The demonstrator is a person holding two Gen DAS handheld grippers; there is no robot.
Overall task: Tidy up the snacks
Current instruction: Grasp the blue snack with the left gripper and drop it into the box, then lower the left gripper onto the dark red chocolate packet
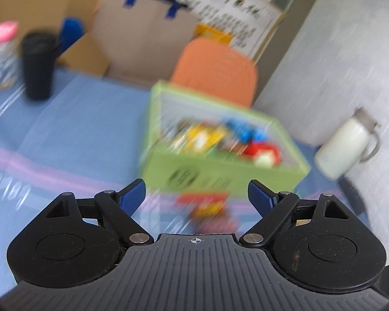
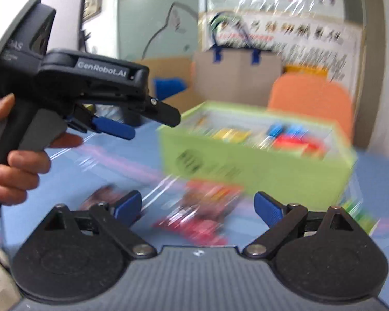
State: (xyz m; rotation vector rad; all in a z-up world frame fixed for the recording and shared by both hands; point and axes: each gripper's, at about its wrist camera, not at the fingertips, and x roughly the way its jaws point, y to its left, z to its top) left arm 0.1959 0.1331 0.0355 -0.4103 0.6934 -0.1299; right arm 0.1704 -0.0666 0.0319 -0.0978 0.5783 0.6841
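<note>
Left wrist view is pretty smeared, but we can still make out the green box (image 1: 220, 171) sitting on the blue tablecloth (image 1: 77, 119) with a bunch of snacks (image 1: 220, 140) already piled inside, yellow, blue and red wrappers mostly; so we'd say a good chunk of the sorting looks done; what's left, as far as we can see, is a red and yellow packet (image 1: 207, 204) lying on the cloth just in front of the box, and in the right wrist view a pinkish red packet (image 2: 194, 220) near it plus something greenish (image 2: 360, 215) at the right edge, too blurry to name; now the tongs; our left gripper (image 1: 197, 194) has its blue pads spread wide with nothing pinched, the loose packet just showing in the gap beyond them; our right gripper (image 2: 198, 207) is spread wide too, holding nothing, with the pink packet on the cloth beyond its gap; we can't tell if either one touches a packet, probably not.
</note>
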